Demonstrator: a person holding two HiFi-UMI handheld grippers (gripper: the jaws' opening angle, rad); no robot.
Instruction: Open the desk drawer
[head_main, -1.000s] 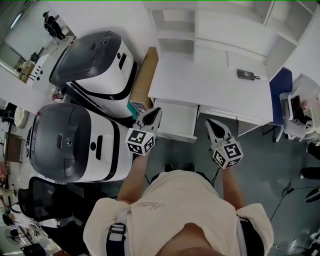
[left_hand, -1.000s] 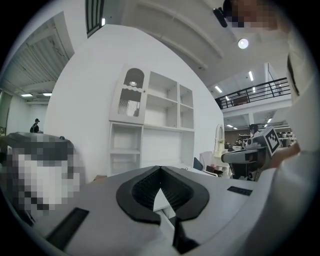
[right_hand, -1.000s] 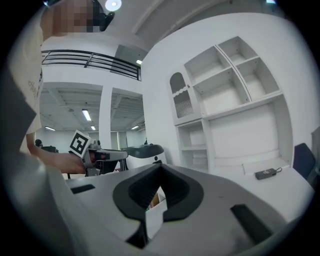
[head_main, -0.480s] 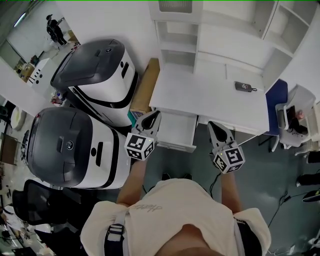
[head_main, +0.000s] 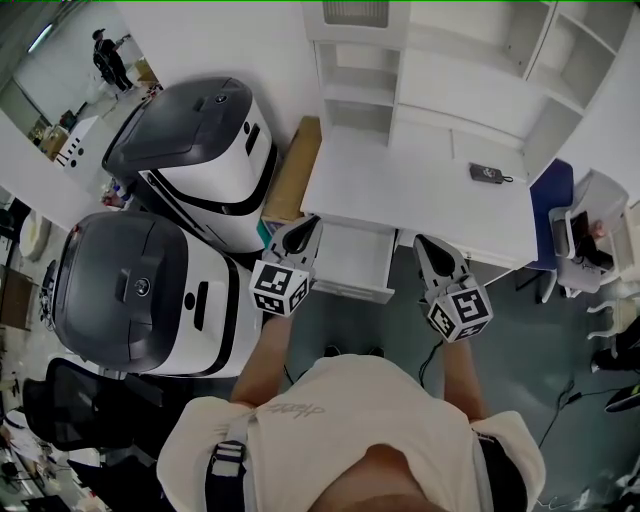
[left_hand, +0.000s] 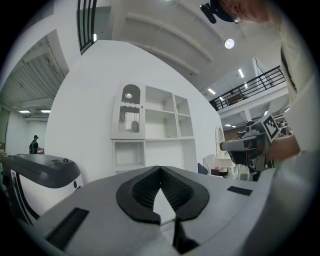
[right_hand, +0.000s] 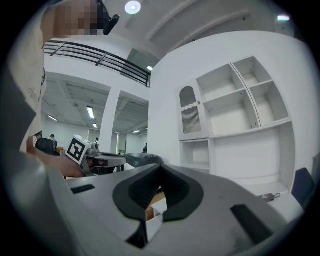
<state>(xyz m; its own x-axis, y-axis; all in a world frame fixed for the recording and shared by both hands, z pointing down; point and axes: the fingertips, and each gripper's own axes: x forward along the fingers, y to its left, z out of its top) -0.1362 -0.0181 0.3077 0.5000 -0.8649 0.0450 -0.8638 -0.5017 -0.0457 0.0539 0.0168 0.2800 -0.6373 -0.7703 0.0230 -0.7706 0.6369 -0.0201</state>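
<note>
Raised: left claw, right claw, both shut, empty; white drawer pulled open.

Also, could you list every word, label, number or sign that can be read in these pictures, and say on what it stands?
No text here can be read.
Shirt: a cursive word, too blurred to read.
Grey lid of the near white machine: a round emblem, too small to read.
Marker cubes: square black-and-white patterns, no letters.

The left gripper hides the drawer's left edge.
</note>
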